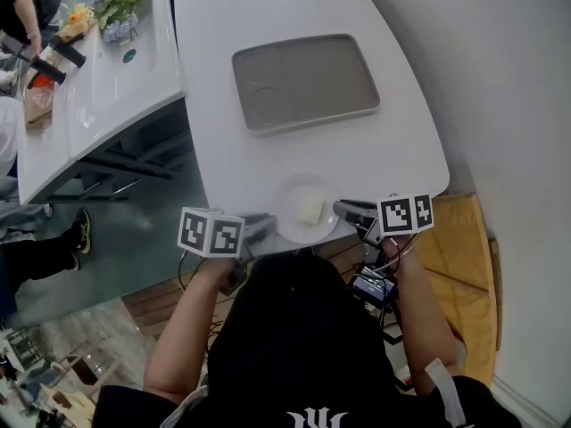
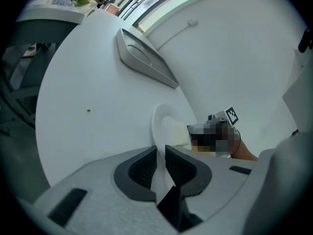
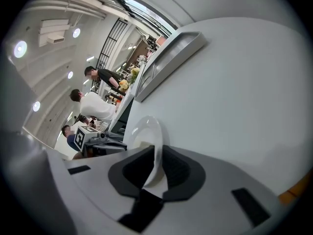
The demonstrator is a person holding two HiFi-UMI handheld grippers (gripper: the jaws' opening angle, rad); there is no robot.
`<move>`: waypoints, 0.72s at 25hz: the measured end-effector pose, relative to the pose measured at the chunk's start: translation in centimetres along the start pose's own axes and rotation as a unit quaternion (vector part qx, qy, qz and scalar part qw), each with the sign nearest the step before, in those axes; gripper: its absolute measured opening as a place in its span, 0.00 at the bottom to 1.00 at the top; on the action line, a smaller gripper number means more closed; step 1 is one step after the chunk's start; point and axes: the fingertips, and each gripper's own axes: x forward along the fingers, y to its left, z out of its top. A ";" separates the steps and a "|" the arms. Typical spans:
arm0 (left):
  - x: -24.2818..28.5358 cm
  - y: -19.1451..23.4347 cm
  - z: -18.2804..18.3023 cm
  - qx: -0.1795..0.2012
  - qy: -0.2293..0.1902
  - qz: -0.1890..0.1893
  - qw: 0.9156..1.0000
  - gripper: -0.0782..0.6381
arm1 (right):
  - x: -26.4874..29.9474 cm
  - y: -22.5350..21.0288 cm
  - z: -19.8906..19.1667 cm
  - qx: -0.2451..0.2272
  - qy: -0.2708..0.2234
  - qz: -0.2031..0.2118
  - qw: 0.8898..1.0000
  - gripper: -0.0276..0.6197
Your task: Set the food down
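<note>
Small white plate [image 1: 306, 208] is noted at the near edge of the white table [image 1: 268, 61], at 6 o'clock from the grey tray [image 1: 312, 78]. A pale block of food [image 1: 311, 210] is carried at its centre.

The left gripper [image 1: 266, 228] is clamped on the rim at the plate's 8 o'clock and the right gripper [image 1: 346, 210] at 3 o'clock. In each gripper view the pads are closed to a narrow gap, with only the thin rim pinched between them.

Whether the plate is resting on the table cannot be told.

Risks, as judged:
- The smooth rim may slip from such shallow pinches.
- If one side is released first, the plate would be pivoted and the food slid off.
- If let go this close to the edge, the plate could be tipped to the floor.
</note>
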 end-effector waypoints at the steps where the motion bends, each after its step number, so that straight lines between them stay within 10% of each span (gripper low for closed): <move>1: 0.0 0.1 -0.1 -0.003 0.002 -0.001 1.000 0.18 | 0.1 -0.1 0.0 0.005 0.000 0.000 1.000 0.10; 18: -1.3 -0.7 1.6 -0.024 0.024 -0.042 0.999 0.16 | -0.8 1.8 2.0 0.049 -0.010 0.020 0.999 0.08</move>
